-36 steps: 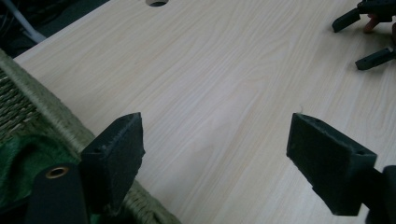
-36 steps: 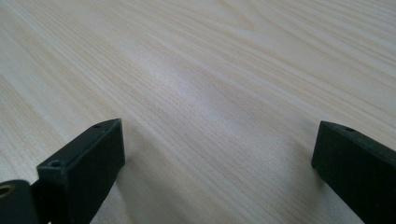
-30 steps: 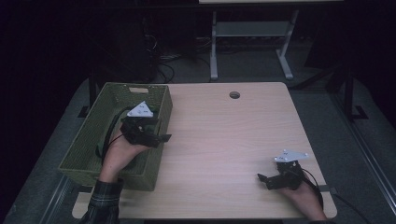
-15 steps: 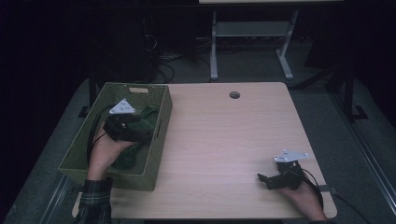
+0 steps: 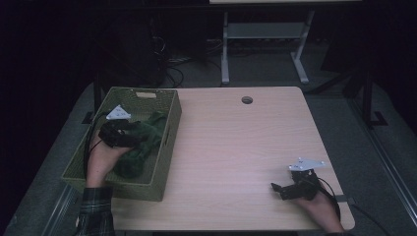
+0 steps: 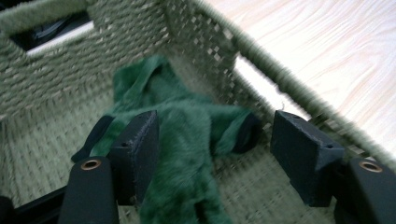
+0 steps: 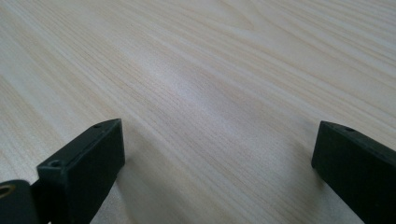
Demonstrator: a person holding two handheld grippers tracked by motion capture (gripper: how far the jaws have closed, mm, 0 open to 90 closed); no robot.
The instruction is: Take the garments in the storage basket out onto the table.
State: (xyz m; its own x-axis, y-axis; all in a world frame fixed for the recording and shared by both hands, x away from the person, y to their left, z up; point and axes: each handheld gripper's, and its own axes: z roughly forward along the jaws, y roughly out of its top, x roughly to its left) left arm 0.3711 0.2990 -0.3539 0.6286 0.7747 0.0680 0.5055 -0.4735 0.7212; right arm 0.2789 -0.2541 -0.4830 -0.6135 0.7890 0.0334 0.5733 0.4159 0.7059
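Note:
A dark green plush cloth (image 5: 147,135) lies crumpled in a woven olive basket (image 5: 133,189) at the table's left. My left gripper (image 5: 132,136) is down inside the basket over the cloth. In the left gripper view the cloth (image 6: 187,126) runs between the jaws of the left gripper (image 6: 217,135). One pad touches the cloth and the other stands apart near the basket wall (image 6: 56,60). These jaws have just been closing and still stand open around the cloth. My right gripper (image 5: 278,189) rests open at the table's near right, its jaws (image 7: 219,140) with nothing between them.
The light wooden table (image 5: 236,147) has a round cable hole (image 5: 247,100) near its far edge. A white metal stand (image 5: 265,39) and cables sit on the dark floor behind. The basket's right wall (image 6: 261,84) runs close beside my left gripper.
My left hand has moved left and deeper into the basket, settling over the green cloth, and its jaws have narrowed. The right hand has not moved.

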